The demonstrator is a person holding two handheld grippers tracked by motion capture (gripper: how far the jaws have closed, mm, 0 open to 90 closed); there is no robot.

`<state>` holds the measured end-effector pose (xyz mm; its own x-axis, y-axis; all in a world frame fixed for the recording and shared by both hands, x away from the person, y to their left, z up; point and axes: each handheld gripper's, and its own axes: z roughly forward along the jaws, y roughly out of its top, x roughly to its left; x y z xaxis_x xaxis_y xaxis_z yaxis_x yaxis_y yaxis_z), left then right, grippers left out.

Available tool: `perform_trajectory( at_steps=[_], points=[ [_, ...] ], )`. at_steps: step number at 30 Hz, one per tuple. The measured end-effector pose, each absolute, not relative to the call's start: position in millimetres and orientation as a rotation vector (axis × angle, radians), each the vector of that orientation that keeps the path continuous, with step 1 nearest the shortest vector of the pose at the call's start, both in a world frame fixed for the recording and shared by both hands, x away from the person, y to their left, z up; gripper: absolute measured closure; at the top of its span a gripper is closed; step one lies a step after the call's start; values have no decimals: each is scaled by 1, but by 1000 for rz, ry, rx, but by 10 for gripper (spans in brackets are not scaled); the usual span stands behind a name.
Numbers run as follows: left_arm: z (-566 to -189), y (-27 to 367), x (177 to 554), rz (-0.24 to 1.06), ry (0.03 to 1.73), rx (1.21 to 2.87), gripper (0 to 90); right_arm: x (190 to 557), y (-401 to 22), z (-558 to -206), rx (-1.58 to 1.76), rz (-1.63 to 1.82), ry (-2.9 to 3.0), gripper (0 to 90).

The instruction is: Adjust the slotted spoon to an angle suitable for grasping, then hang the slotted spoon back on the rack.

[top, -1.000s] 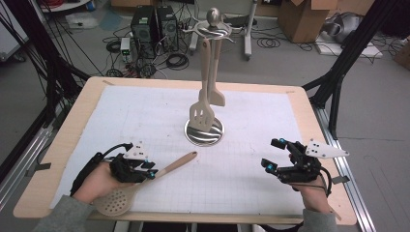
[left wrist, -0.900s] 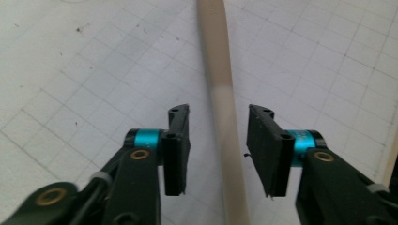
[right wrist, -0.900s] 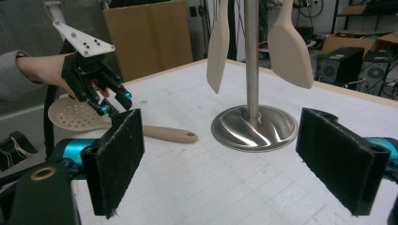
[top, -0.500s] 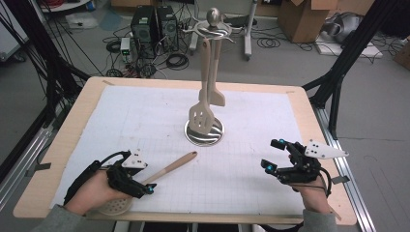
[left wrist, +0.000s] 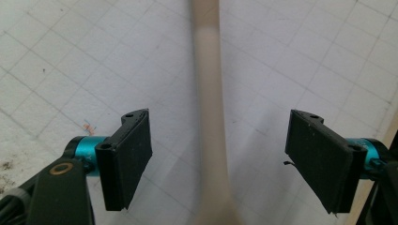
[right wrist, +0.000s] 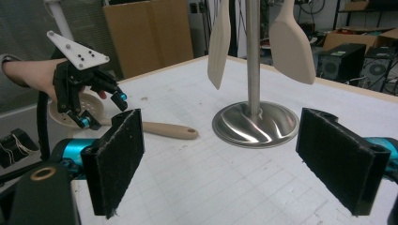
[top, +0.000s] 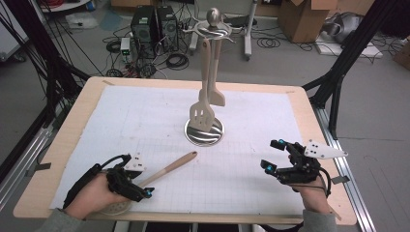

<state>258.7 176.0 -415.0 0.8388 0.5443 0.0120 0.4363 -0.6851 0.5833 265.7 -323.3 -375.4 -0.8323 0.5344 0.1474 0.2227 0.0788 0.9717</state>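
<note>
Gridded table mat (top: 121, 125): left hand-held gripper (top: 141, 188) just released, astride wooden spoon (top: 167, 169); right hand-held gripper (top: 273, 155) spread, empty; utensil stand (top: 205, 130) between.

A pale wooden skimmer spoon (top: 159, 175) lies flat on the white gridded mat at the near left of the table. Its round, perforated bowl sits by the table's near edge, largely hidden under a hand. Its slim, rounded handle runs up and to the right, toward the stand's shiny base, and ends well short of it. Nothing grips it.
</note>
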Motion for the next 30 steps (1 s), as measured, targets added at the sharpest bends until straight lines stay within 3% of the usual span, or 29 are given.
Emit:
perform_trajectory(
  at_steps=[11,30],
  points=[
    [-419,169,262,242,700,2505,324,265,-324,-375,766,1835,2108,148],
    [-417,173,261,190,721,2531,590,266,-324,-376,768,1829,2113,148]
  ],
)
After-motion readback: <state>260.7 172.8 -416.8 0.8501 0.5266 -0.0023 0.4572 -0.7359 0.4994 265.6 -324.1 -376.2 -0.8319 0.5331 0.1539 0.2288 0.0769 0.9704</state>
